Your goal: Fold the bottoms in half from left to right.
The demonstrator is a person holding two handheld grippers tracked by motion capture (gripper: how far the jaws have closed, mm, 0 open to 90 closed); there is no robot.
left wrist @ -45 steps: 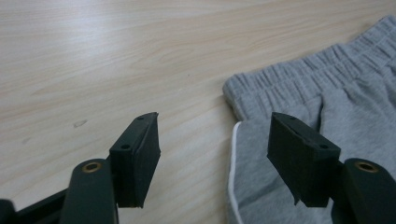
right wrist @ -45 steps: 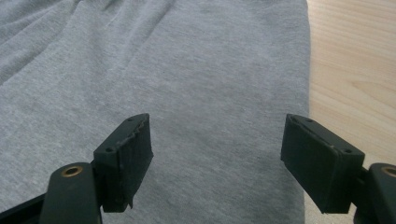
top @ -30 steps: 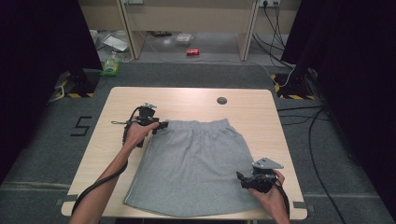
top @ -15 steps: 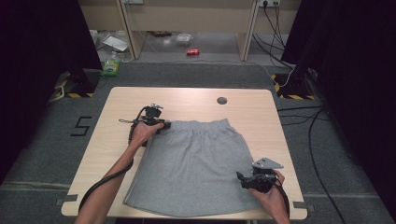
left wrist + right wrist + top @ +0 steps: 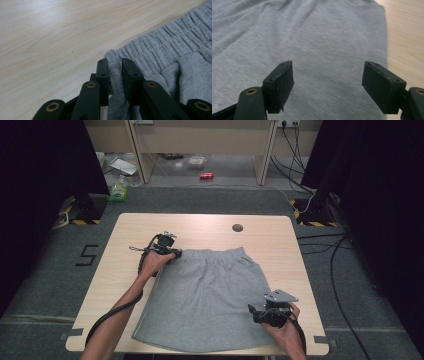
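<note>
A grey pair of shorts (image 5: 210, 295) lies flat on the wooden table, its elastic waistband at the far side. My left gripper (image 5: 176, 254) sits at the waistband's far left corner. In the left gripper view its jaws have just been closing. They now pinch a fold of the waistband corner (image 5: 113, 75) between the pads, so the left gripper (image 5: 115, 65) is shut on the fabric. My right gripper (image 5: 252, 312) rests near the shorts' lower right edge. In the right gripper view the right gripper (image 5: 329, 75) stands wide open above the grey cloth (image 5: 312, 32), with nothing gripped.
The bare table (image 5: 150, 225) extends left of and beyond the shorts, with a small dark round cap (image 5: 237, 227) near the far edge. On the floor behind lie a red can (image 5: 206, 175) and a green bottle (image 5: 118, 191). Black curtains flank both sides.
My left gripper has edged slightly right onto the corner of the waistband. The right hand and the shorts have stayed where they were.
</note>
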